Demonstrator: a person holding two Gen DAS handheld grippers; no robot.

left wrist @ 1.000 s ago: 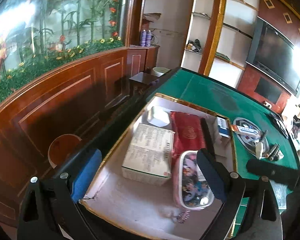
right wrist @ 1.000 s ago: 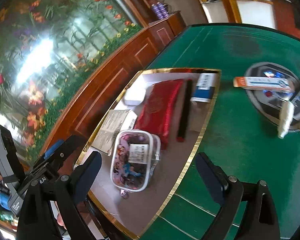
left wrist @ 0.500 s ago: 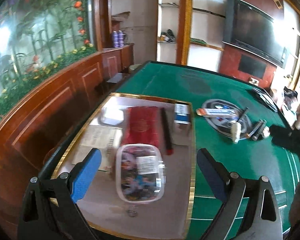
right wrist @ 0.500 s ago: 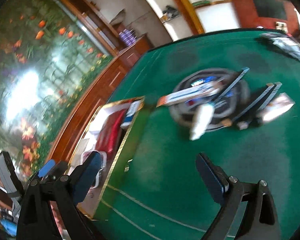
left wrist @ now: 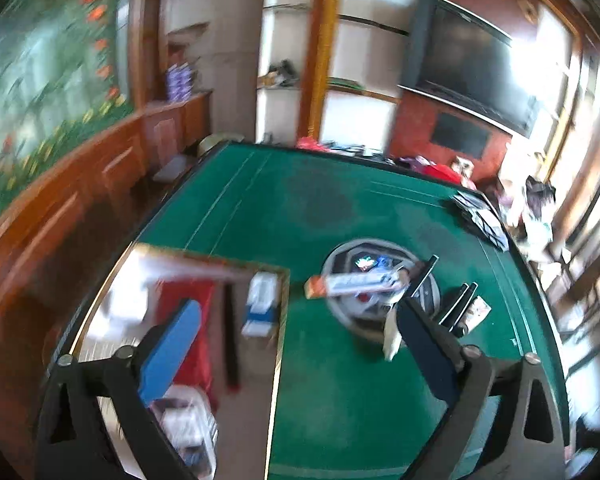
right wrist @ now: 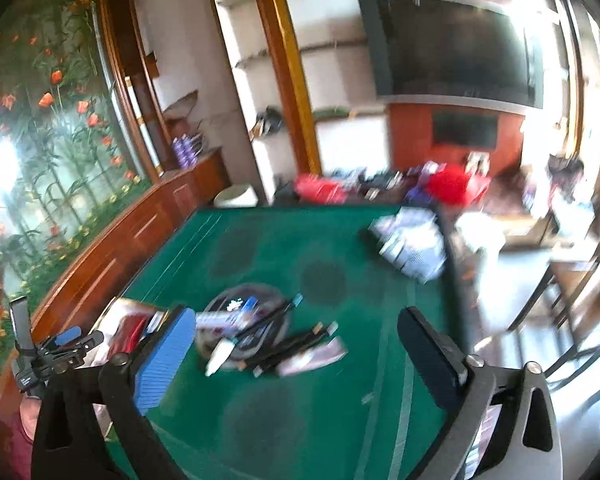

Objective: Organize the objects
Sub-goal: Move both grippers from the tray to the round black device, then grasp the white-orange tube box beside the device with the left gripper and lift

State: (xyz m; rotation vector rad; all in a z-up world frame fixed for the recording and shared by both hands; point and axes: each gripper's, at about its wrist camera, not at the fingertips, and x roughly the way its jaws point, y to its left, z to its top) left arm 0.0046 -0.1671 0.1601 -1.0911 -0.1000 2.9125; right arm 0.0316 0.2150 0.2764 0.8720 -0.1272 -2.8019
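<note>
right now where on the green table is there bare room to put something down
Bare felt lies beyond the round centre panel, toward the far edge, and on the near side between the gold-rimmed tray and the table's right edge. Crowded: the tray itself, the panel with its boxes and pens, and the far right corner.

A home games room: green felt table (left wrist: 284, 216), wall television (right wrist: 452, 44), flower mural (right wrist: 40, 128)

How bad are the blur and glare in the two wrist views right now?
Left wrist view: motion blur smears the gold-edged tray and its contents; the window at upper right is blown out; fisheye bends the green table edges. Right wrist view: the pens and tube streak, the far-corner pile is soft, and glare burns out the flower mural at left.
</note>
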